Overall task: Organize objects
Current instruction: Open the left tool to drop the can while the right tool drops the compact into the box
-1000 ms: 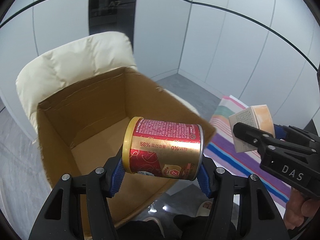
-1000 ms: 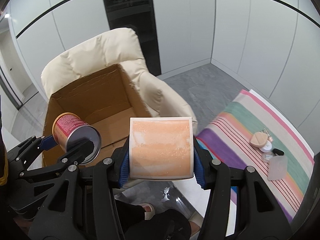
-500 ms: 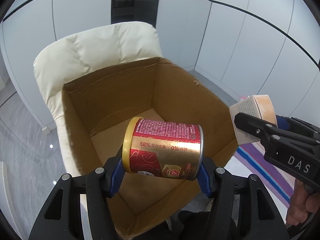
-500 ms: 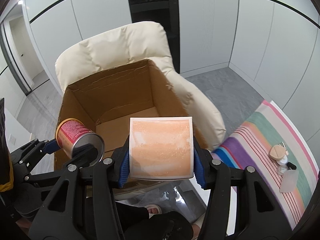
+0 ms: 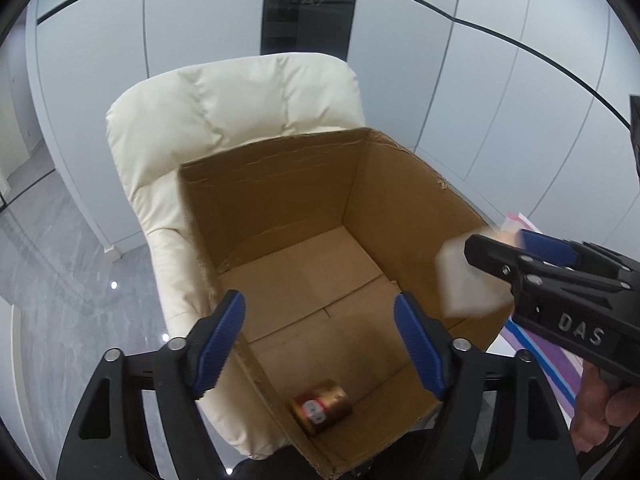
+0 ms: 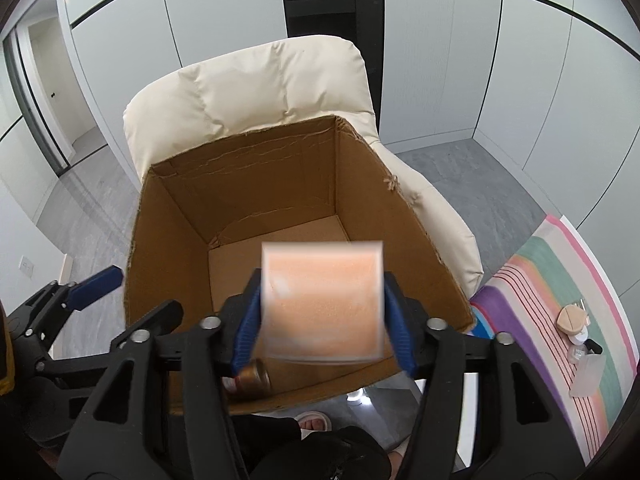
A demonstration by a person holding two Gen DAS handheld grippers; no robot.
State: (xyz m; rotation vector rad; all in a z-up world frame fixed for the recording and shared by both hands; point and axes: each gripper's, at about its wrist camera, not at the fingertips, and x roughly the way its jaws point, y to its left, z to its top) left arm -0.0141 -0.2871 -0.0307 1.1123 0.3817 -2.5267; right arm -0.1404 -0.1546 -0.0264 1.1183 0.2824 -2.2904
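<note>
Where the can lies on its side at the near edge of the cardboard box floor, the left gripper gapes wide and empty above; the right gripper seemingly brackets a blurred orange packet over the box.

left tool spread wide with nothing between its pads, right tool parted, blurred

Brown box; red-gold can; orange packet.
</note>
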